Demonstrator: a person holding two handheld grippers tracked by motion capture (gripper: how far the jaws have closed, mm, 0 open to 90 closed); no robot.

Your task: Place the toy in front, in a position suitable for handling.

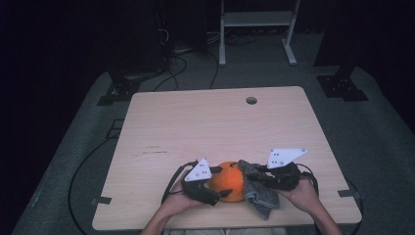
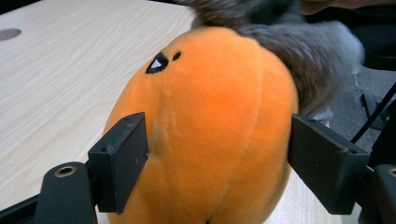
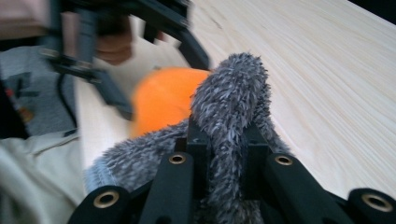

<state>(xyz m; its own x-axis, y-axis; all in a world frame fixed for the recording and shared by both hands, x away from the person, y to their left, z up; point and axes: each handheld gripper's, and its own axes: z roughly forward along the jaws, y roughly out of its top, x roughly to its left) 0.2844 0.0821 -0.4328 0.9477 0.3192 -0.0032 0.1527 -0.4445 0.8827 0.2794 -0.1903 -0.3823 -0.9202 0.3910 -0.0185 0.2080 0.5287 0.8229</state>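
An orange plush pumpkin [image 1: 229, 182] sits near the table's front edge. My left gripper [image 1: 219, 183] reaches in from the left and has a jaw on each side of it. In the left gripper view the pumpkin [image 2: 210, 135] bulges between the two black pads [image 2: 120, 161], which press into its plush, so this gripper [image 2: 219, 158] is shut on it. A grey fuzzy cloth [image 1: 258, 192] drapes against the pumpkin's right side. My right gripper [image 1: 258, 172] is shut on a fold of the cloth [image 3: 231, 107], pinched tight between its jaws [image 3: 226, 144]. The pumpkin [image 3: 163, 100] appears blurred behind.
The light wooden table [image 1: 195, 127] has a round hole [image 1: 251, 100] near its far edge. Beyond it on the grey floor stand a white frame [image 1: 257, 29], black stand bases [image 1: 341, 84] and loose cables [image 1: 176, 63]. The person's hands are close to the front edge.
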